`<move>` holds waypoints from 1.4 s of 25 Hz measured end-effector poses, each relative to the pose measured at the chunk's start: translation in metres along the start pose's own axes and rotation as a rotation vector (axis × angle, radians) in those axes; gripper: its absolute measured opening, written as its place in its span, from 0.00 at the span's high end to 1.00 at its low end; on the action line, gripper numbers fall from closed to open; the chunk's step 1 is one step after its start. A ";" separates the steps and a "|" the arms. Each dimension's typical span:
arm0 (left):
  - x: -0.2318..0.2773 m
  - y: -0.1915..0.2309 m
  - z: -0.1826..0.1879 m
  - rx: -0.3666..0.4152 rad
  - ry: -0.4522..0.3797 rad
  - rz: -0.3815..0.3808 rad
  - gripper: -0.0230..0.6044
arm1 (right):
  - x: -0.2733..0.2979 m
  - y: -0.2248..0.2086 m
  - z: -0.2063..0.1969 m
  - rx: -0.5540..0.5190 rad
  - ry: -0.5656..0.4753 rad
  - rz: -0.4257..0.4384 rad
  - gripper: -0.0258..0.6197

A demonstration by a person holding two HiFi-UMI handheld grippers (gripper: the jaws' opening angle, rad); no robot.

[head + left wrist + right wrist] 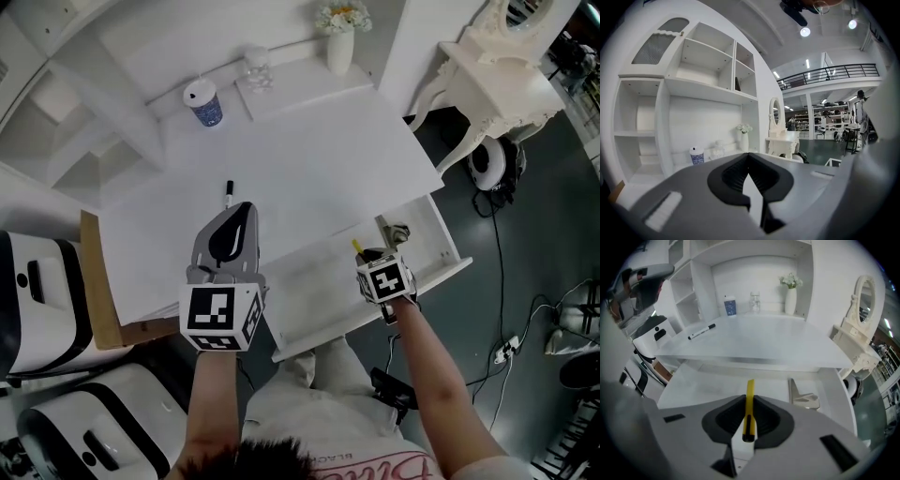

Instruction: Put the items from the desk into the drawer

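Marker (pixel 228 193) on the desk (pixel 309 178), cup (pixel 203 103) and vase (pixel 340 49) behind it, drawer (pixel 309 286) in front, small item (pixel 398 232) inside.

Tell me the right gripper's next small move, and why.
Probably lower the right gripper a little into the drawer and open it. It is shut on the yellow utility knife and hangs above the open drawer's bare floor, apart from the metal item already lying there, so the knife should land clear of it.

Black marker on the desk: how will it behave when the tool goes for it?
The marker looks thin, round and rigid, lying flat on the smooth desk, so a sideways nudge would probably roll it. Likely light; it sits low, so a grasp may skid.
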State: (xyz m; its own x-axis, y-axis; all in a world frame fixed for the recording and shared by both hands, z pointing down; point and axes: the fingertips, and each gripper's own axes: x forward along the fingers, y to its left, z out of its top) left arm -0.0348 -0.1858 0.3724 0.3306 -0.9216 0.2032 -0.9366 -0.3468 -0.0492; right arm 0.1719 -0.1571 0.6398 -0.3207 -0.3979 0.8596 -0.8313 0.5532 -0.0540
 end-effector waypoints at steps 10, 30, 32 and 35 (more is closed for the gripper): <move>0.015 0.007 -0.024 0.011 0.073 0.031 0.95 | 0.063 -0.014 -0.028 -0.003 0.136 0.022 0.87; 0.006 0.030 -0.028 -0.006 0.081 0.094 0.95 | 0.076 -0.006 -0.028 0.065 0.153 0.037 0.60; 0.003 0.031 -0.023 -0.011 0.068 0.096 0.95 | 0.064 -0.005 -0.015 0.056 0.106 0.029 0.56; -0.003 0.032 -0.014 -0.023 0.039 0.099 0.95 | 0.043 -0.003 0.008 0.037 0.022 0.016 0.53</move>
State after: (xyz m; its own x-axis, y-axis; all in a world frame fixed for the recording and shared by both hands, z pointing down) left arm -0.0674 -0.1922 0.3837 0.2320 -0.9434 0.2368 -0.9670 -0.2501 -0.0489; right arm 0.1575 -0.1816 0.6730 -0.3237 -0.3728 0.8696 -0.8425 0.5318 -0.0857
